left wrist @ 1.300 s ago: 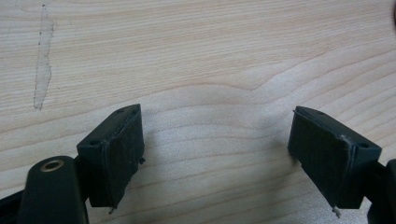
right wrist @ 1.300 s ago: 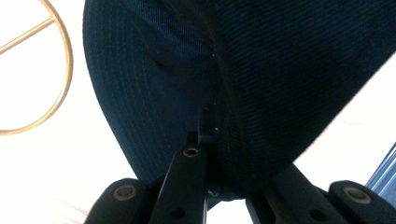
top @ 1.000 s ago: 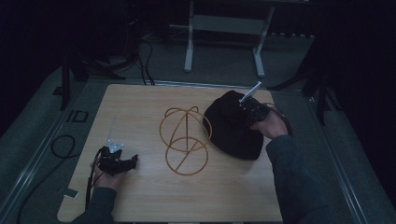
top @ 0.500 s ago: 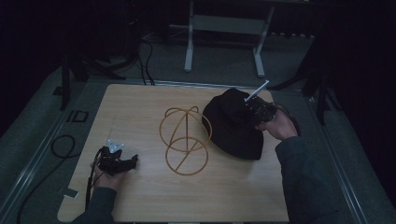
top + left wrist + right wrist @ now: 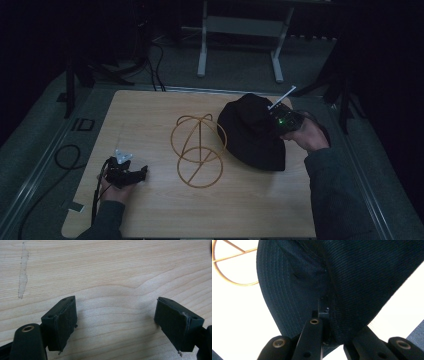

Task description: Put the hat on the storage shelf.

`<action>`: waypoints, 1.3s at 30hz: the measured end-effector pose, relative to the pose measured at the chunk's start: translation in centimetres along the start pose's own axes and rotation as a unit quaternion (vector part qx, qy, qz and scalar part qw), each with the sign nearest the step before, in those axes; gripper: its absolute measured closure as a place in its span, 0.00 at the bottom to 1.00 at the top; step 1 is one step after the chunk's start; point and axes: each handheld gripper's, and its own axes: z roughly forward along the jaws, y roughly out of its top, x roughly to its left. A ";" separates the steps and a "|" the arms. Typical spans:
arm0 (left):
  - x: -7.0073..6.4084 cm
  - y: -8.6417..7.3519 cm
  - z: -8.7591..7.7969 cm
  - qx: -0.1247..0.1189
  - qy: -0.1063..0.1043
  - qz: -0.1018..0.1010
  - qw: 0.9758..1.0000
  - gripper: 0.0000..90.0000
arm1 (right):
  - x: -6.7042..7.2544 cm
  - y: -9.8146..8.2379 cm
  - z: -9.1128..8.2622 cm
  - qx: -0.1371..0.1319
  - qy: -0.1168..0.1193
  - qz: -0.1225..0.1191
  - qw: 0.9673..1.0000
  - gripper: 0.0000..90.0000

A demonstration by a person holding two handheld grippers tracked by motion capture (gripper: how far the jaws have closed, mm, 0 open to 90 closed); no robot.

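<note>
Right tool (image 5: 272, 120) clamped on the fabric of a dark navy cloth bucket hat (image 5: 252, 132), jaws pinched tight together on a fold near the brim in the right gripper view (image 5: 325, 312). Hat at the right part of the pale wooden surface (image 5: 150, 115), lower edge touching the wood, far side raised in the grip. Just beside it to the left, a golden wire hat stand of bent hoops (image 5: 197, 150), upright at mid-surface, between the hat and the left tool (image 5: 142, 172). Left tool released, jaws wide apart with bare wood grain between them (image 5: 115, 322), resting low near the front left corner, well apart from the hat. One hat, one wire stand, two tools. Beyond the surface, dark floor with black cables (image 5: 155, 60) and a grey metal frame (image 5: 240, 25).
</note>
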 end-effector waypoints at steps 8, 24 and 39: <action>0.0 0.0 0.0 0.000 0.000 0.001 1.000 0.21 | -0.1 -0.5 -1.6 -0.012 0.001 -0.007 1.000 0.98; 0.0 0.0 0.0 0.000 0.000 0.001 1.000 0.21 | 0.1 -1.1 -3.3 -0.034 0.009 -0.049 0.998 0.98; 0.0 0.0 0.0 0.000 0.000 0.001 1.000 0.21 | -0.1 -2.0 -5.4 -0.063 0.012 -0.078 0.995 0.98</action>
